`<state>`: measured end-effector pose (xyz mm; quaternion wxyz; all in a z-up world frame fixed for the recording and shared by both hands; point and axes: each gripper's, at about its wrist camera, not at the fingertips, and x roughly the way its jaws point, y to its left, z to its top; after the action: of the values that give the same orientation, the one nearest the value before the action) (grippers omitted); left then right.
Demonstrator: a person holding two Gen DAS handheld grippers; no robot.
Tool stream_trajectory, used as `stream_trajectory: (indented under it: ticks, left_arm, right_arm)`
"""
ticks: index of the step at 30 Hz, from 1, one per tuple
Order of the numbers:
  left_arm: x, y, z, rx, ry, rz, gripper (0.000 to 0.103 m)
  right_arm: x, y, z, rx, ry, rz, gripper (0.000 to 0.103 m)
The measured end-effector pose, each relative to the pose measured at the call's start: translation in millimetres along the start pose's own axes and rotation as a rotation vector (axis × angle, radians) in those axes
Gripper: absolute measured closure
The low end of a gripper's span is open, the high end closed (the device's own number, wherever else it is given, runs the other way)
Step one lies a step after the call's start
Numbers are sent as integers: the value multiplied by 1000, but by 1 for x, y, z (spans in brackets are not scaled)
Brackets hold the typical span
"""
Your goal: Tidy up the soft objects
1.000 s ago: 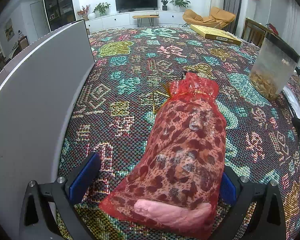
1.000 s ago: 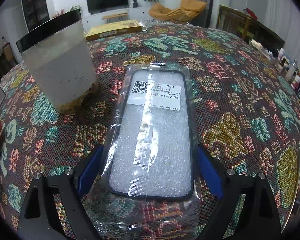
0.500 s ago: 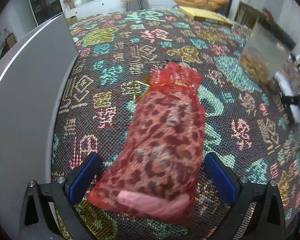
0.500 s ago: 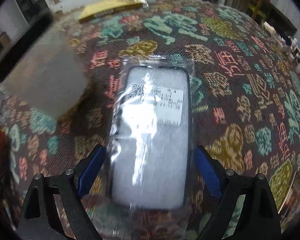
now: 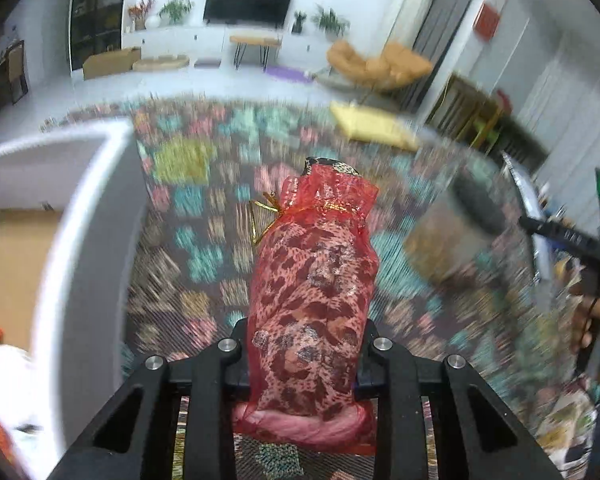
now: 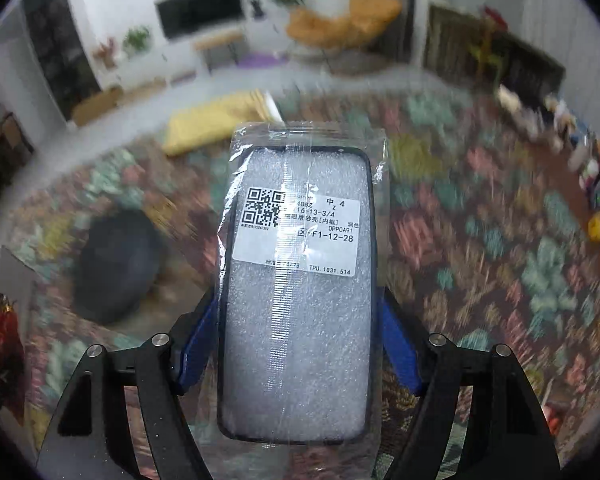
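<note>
My left gripper [image 5: 302, 354] is shut on a red mesh pouch [image 5: 314, 280] holding leopard-print fabric, lifted above the patterned tablecloth [image 5: 204, 240]. The pouch stands up between the fingers, its gold drawstring at the top. My right gripper [image 6: 296, 344] is shut on a phone case in a clear plastic bag [image 6: 300, 280] with a white barcode label, also lifted off the tablecloth [image 6: 480, 240]. The blue pads [image 6: 396, 344] press its sides. The red pouch also shows at the left edge of the right wrist view [image 6: 2, 344].
A white box [image 5: 80, 248] with an open top stands at the left, with something white and red inside. A clear container with a dark lid [image 5: 460, 224] sits to the right, also in the right wrist view [image 6: 116, 264]. A yellow flat box [image 5: 372, 126] lies at the far side.
Both grippers closed on their objects and lifted them off the tablecloth. The views now look from higher up, and the background is blurred by motion.
</note>
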<state>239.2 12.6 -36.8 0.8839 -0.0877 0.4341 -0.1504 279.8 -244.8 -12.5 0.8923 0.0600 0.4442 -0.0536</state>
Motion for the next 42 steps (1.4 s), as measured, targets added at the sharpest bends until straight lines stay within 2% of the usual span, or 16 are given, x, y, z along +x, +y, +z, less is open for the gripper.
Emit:
stream_trajectory:
  ticks: [4, 7, 8, 9, 10, 11, 12, 13, 16, 18, 23, 25, 27, 31, 35, 42]
  left_arm:
    - [-64, 30, 12, 1, -85, 28, 74]
    - [-110, 72, 4, -3, -120, 134, 72]
    - [-122, 89, -1, -10, -122, 185, 70]
    - [-134, 103, -9, -13, -112, 238, 60]
    - [-143, 121, -18, -19, -94, 302, 44]
    - [-150, 133, -25, -25, -85, 344, 34]
    - [-158, 147, -34, -33, -80, 391, 19]
    - [-166, 158, -44, -40, -81, 431, 15]
    - [-188, 181, -74, -59, -73, 530, 15]
    - [-197, 190, -91, -80, -67, 569, 15]
    - [-222, 193, -120, -109, -119, 588, 12]
    - [-228, 190, -124, -116, -146, 587, 4]
    - [-235, 184, -124, -138, -176, 595, 1]
    - [-244, 172, -121, -201, -198, 638, 1]
    - [-245, 158, -122, -208, -217, 610, 1]
    - [-252, 136, -127, -193, -212, 656, 1]
  right_arm:
    - [-58, 86, 10, -149, -59, 137, 26]
    - [-89, 158, 3, -223, -66, 289, 26]
    - [-100, 195, -4, -254, -58, 370, 26]
    - [-105, 213, -8, -269, -51, 408, 26]
    - [-111, 248, -17, -296, -31, 479, 26]
    - [-113, 265, -23, -308, -17, 517, 26]
    - [-115, 289, -31, -320, 7, 571, 25]
    - [-115, 315, -41, -325, 36, 630, 24]
    - [-108, 375, -72, -349, 125, 745, 22]
    - [-97, 401, -93, -370, 194, 783, 22]
    - [-83, 412, -121, -384, 251, 810, 22]
    - [-83, 409, -125, -402, 226, 778, 22]
    - [-87, 403, -123, -413, 196, 751, 22]
    - [-114, 396, -122, -464, 90, 687, 22]
    - [-140, 393, -128, -508, 20, 612, 22]
    - [-150, 385, -143, -514, 54, 537, 22]
